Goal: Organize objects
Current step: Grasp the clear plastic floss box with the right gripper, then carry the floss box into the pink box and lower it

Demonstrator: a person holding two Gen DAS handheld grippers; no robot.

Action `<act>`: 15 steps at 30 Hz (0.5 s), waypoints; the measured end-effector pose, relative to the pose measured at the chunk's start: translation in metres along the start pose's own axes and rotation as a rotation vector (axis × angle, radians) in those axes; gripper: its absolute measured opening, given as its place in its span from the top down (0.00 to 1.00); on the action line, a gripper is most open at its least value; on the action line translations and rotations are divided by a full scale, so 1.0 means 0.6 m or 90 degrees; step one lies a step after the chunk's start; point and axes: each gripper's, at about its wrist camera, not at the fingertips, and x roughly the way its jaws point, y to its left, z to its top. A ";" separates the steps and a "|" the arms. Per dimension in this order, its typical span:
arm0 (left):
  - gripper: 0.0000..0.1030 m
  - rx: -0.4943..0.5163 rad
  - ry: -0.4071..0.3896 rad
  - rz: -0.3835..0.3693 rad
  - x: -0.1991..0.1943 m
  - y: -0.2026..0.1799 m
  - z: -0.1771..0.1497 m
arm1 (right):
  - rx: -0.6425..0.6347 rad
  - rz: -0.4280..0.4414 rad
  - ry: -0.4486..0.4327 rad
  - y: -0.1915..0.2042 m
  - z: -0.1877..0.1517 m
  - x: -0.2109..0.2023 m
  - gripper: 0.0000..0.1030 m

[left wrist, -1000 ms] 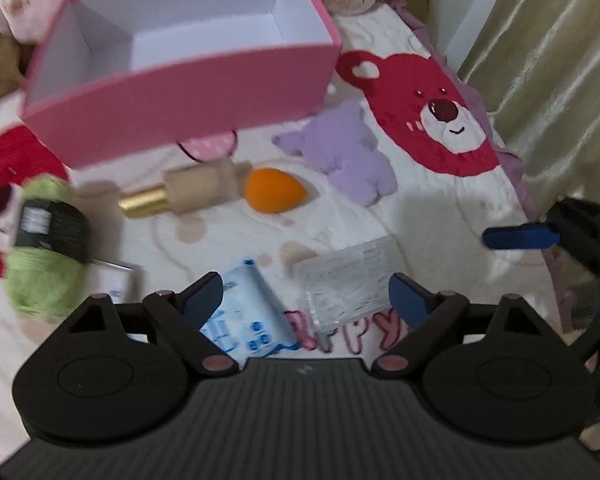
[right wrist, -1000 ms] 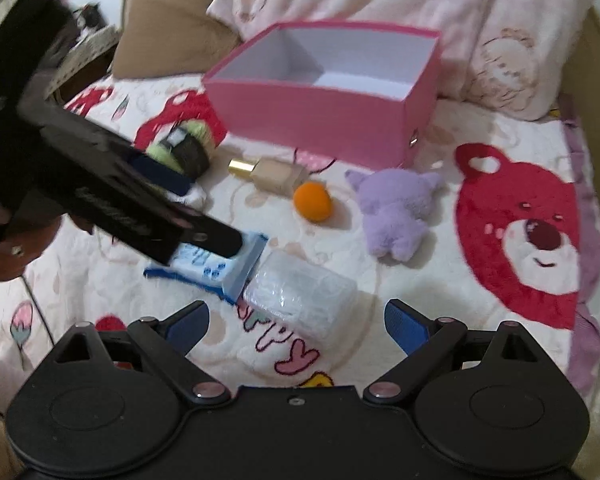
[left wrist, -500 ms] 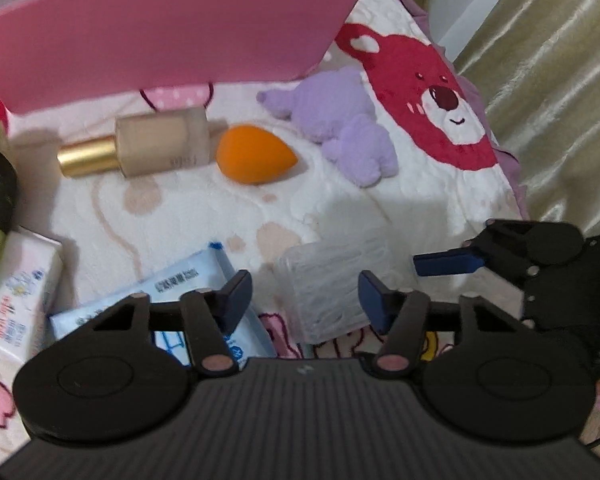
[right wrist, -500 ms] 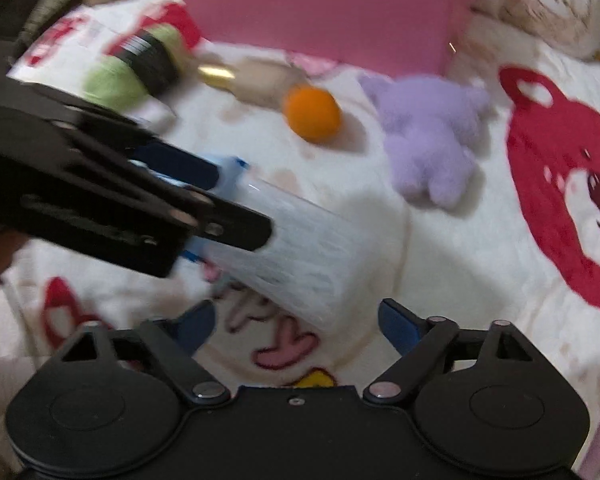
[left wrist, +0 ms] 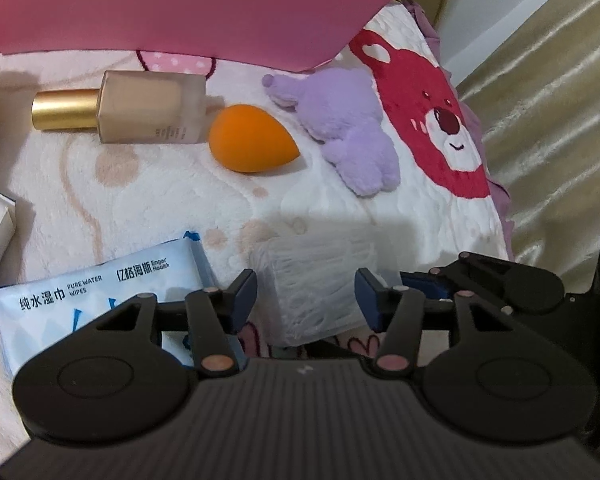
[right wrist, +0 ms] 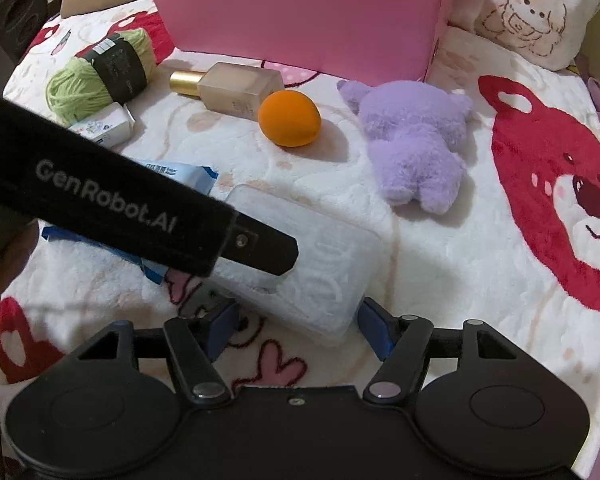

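Item: clear plastic box [right wrist: 312, 268], frosted and flat, lying on the white blanket [right wrist: 452, 264] printed with red bears. It sits near the front edge of the spread, just beside the blue pack of wipes [left wrist: 100, 296] and well apart from the pink box [right wrist: 300, 20] at the back.

Orientation: in the right wrist view its long axis runs on a slant from upper left to lower right, with the lower right corner pointing toward the camera. In the left wrist view it appears end-on.

Left gripper [left wrist: 306, 294]: the clear box sits between the fingers. The left pad is beside its edge and the right pad meets its side; a firm press cannot be confirmed. The jaws are opening slightly.

Right gripper [right wrist: 296, 332]: straddles the near corner of the clear box. Its jaws are closing, with a gap visible at each pad.

Right wrist view only: green yarn ball [right wrist: 96, 76] with a black band, a small white carton beside it, a cartoon pillow [right wrist: 528, 12], and the left gripper's black body crossing over the wipes.

Left wrist view only: gold curtain [left wrist: 560, 100], and the print on the wipes pack.

Both views: a beige bottle [left wrist: 140, 106] with a gold cap lying flat, an orange sponge [left wrist: 252, 140] just beside it, and a purple plush toy [left wrist: 348, 128].
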 end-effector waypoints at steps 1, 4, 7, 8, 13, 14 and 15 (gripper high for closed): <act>0.49 0.005 -0.001 0.001 -0.002 -0.003 0.000 | 0.000 -0.003 -0.003 0.001 0.000 -0.003 0.30; 0.49 0.025 -0.004 0.006 -0.014 -0.014 -0.001 | -0.025 -0.028 -0.018 0.017 0.001 -0.015 0.32; 0.49 0.052 -0.020 0.011 -0.041 -0.028 0.001 | -0.024 -0.031 -0.037 0.024 0.005 -0.036 0.32; 0.49 0.062 -0.028 0.012 -0.054 -0.033 0.003 | -0.016 -0.028 -0.046 0.024 0.005 -0.048 0.32; 0.49 0.104 -0.058 0.023 -0.109 -0.064 0.017 | 0.001 -0.033 -0.079 0.036 0.033 -0.093 0.32; 0.49 0.106 -0.062 0.027 -0.120 -0.068 0.023 | 0.003 -0.032 -0.082 0.037 0.039 -0.101 0.32; 0.49 0.103 -0.064 0.028 -0.131 -0.072 0.030 | 0.001 -0.033 -0.086 0.039 0.046 -0.110 0.32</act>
